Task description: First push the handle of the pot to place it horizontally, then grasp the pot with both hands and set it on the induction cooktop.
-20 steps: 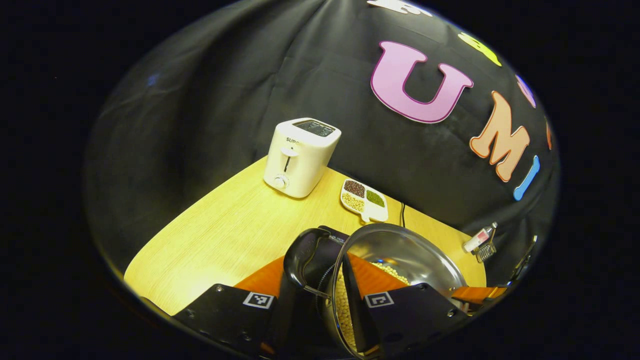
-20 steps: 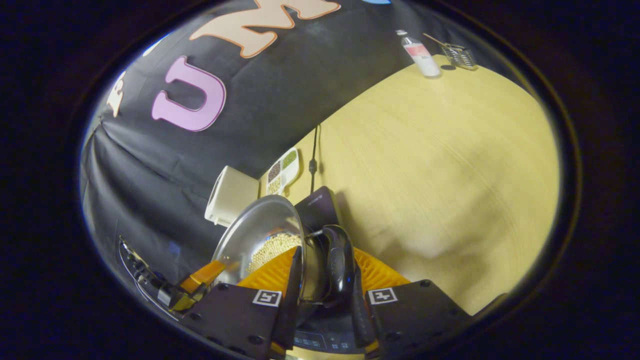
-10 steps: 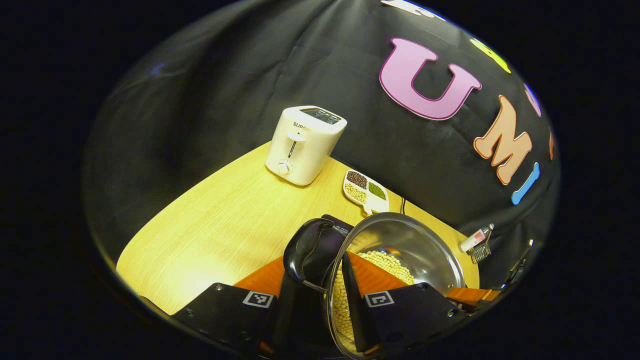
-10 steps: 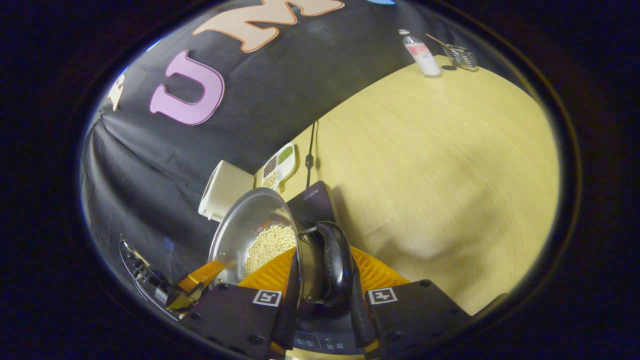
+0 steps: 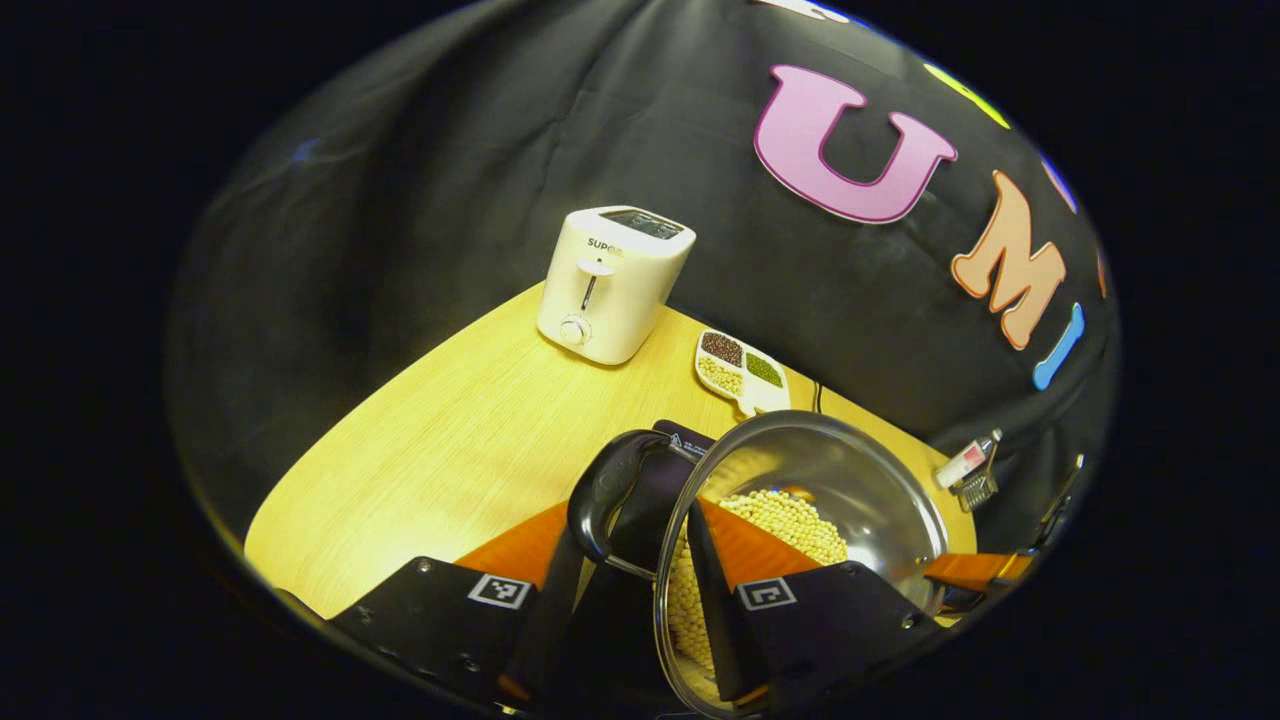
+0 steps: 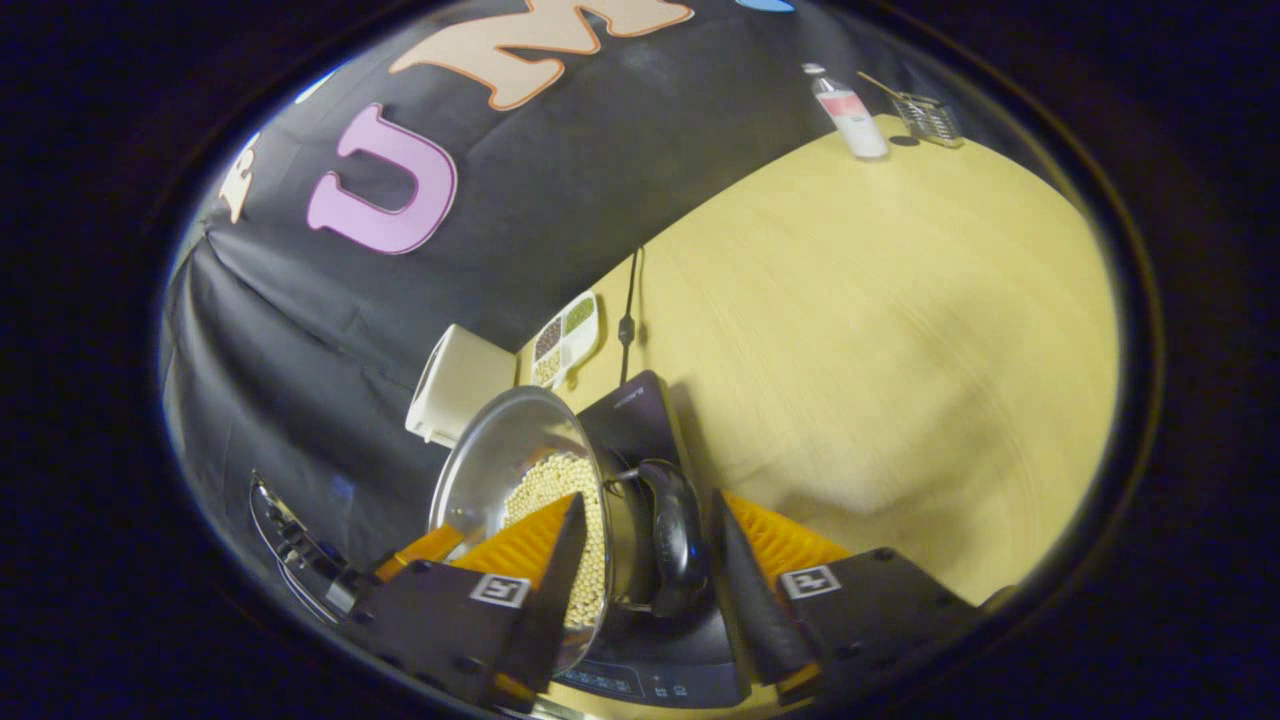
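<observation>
Pot (image 5: 860, 490) shiny steel, round, holds pale beans (image 5: 790, 520); sits on black induction cooktop (image 6: 640, 420). Left gripper (image 5: 625, 580) fingers straddle black loop handle (image 5: 600, 490), contact unclear. Right gripper (image 6: 645, 570) spread apart, clear of other handle (image 6: 675, 540). Wood-grain table (image 6: 880, 330), white toaster (image 5: 612, 283).

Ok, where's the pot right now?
In the right gripper view the pot sits low and left of centre on the black cooktop, in front of the white toaster.

Toaster (image 5: 612, 285) front: "SUPO", partly legible. Cooktop (image 6: 640, 420) print too small.
</observation>
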A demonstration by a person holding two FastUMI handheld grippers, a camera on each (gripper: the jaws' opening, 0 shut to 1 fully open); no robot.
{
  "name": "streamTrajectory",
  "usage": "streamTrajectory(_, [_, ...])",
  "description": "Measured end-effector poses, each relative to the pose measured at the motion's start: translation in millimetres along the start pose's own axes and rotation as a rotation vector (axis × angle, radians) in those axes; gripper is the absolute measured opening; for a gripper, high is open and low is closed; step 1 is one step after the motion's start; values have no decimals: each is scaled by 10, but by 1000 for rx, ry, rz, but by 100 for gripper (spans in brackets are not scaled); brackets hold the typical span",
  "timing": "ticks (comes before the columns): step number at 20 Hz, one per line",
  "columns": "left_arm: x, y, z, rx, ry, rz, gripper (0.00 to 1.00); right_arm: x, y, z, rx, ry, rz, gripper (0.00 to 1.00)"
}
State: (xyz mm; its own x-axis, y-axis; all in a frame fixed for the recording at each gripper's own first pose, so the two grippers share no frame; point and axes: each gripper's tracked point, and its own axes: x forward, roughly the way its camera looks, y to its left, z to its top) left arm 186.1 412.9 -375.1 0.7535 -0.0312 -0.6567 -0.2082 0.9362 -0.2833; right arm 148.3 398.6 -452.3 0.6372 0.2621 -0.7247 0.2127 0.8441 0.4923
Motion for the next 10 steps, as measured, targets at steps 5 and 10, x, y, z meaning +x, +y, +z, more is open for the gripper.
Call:
streamTrajectory(5, [-99, 124, 170, 32, -71, 68, 77, -176, -163, 235, -29, -47, -22, 92])
streamTrajectory(10, [-280, 209, 271, 59, -104, 114, 95, -500, -224, 550, -18, -145, -21, 92])
